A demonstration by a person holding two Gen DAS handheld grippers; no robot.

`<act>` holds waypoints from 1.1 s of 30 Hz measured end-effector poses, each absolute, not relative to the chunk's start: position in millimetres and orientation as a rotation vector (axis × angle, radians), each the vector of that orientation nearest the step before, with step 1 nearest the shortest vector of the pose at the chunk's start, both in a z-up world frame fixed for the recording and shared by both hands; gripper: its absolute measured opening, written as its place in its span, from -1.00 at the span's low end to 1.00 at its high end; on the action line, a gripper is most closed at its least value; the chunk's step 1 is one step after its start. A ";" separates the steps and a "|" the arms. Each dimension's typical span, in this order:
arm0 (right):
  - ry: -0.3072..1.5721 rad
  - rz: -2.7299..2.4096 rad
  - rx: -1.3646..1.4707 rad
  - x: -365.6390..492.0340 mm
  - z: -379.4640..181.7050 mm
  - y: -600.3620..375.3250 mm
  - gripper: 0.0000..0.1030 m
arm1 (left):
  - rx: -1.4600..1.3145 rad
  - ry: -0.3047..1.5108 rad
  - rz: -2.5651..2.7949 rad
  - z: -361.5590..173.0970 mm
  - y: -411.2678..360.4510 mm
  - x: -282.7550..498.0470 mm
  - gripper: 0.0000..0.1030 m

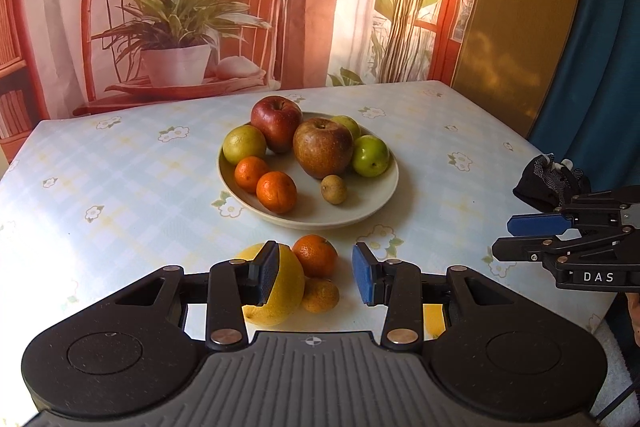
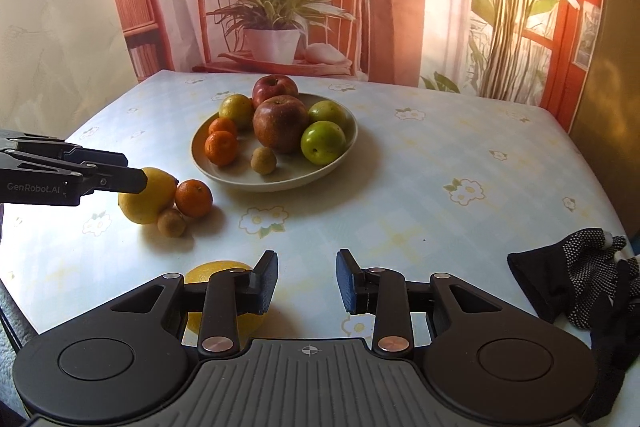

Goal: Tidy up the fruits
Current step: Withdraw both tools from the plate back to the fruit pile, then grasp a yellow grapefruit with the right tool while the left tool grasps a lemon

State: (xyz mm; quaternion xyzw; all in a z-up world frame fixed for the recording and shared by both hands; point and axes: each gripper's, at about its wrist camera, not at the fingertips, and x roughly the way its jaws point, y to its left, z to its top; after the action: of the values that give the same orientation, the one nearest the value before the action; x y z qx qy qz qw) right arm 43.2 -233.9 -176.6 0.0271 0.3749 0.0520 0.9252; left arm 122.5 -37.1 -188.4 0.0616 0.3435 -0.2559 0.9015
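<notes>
On the flowered table (image 2: 420,163), plate (image 2: 208,171) already holds apples and small citrus. Lemon (image 2: 148,201), mandarin (image 2: 193,198) and small brown fruit (image 2: 171,222) wait just beside it, likely next. Left gripper (image 1: 315,277) and right gripper (image 2: 307,281) both parted, empty.

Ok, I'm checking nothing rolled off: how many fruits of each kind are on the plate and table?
Red apples: 2
Green round fruits: 3
Mandarins: 3
Small brown fruits: 2
Large yellow fruits: 2
Total: 12
</notes>
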 end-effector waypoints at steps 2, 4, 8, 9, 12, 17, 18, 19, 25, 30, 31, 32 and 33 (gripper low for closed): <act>0.773 0.122 0.030 41.0 -174.7 -229.9 -0.41 | 0.124 0.714 -0.533 -189.7 -36.9 121.0 -0.18; 0.783 0.146 0.006 39.2 -173.8 -226.0 -0.41 | 0.124 0.715 -0.534 -190.6 -35.7 118.9 -0.18; 0.828 0.185 -0.104 37.1 -175.3 -214.7 -0.34 | 0.117 0.720 -0.534 -192.1 -35.1 115.7 -0.18; 0.840 0.191 -0.128 36.6 -175.9 -212.1 -0.27 | 0.112 0.722 -0.534 -192.6 -34.7 115.3 -0.18; 0.871 0.227 -0.201 34.1 -178.4 -203.7 -0.07 | 0.097 0.728 -0.533 -193.5 -33.7 114.6 -0.18; 0.892 0.276 -0.318 36.0 -186.3 -185.5 0.05 | 0.093 0.731 -0.539 -193.5 -33.9 113.3 -0.18; 0.895 0.284 -0.331 38.4 -188.1 -182.9 0.06 | 0.092 0.731 -0.539 -193.3 -33.7 113.2 -0.18; 0.899 0.289 -0.343 40.5 -189.3 -180.4 0.10 | 0.091 0.731 -0.539 -192.9 -33.5 113.5 -0.18; 0.912 0.355 -0.524 50.1 -200.0 -154.4 0.23 | 0.079 0.737 -0.536 -193.4 -31.4 115.0 -0.18; 0.896 0.392 -0.638 55.9 -204.1 -138.8 0.20 | 0.069 0.745 -0.536 -194.8 -30.6 116.6 -0.18; 0.894 0.401 -0.653 56.3 -205.1 -136.4 0.17 | 0.068 0.746 -0.535 -195.0 -30.3 117.0 -0.18; 0.895 0.411 -0.663 57.0 -205.9 -134.6 0.07 | 0.065 0.746 -0.535 -195.4 -29.9 117.2 -0.18; 0.898 0.417 -0.668 58.2 -207.5 -133.0 0.06 | 0.062 0.747 -0.534 -195.7 -29.4 117.4 -0.18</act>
State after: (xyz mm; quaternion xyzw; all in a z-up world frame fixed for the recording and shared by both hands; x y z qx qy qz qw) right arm 58.2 -133.0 -207.5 -0.3147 0.4228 0.1961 0.8269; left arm 117.4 -29.4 -195.7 0.0298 0.3604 -0.2577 0.8960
